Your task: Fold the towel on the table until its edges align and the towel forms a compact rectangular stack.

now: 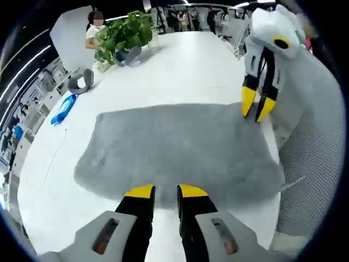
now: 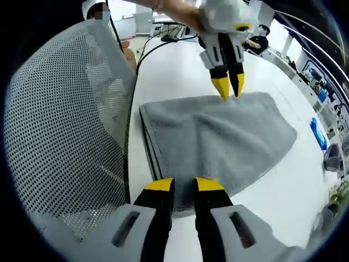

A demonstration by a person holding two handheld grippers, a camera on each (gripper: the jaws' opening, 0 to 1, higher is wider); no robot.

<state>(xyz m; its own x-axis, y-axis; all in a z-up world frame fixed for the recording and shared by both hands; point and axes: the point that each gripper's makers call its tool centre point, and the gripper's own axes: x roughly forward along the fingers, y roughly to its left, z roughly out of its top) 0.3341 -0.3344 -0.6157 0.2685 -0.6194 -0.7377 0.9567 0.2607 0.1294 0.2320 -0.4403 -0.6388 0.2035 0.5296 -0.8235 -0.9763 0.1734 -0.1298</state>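
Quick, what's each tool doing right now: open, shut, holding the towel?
Left tool: jaws slightly apart at the towel edge; grip cannot be told.
Right tool: jaws slightly apart over the towel's near edge; grip cannot be told.

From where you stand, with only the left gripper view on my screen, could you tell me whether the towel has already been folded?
Observer: Yes. In the right gripper view the towel shows several stacked layers along its edge beside the mesh chair back.
Operator: Thank you. Is anything lying behind my left hand-held gripper?
Observer: A black cable runs across the table beyond the left hand-held gripper, apart from the towel.
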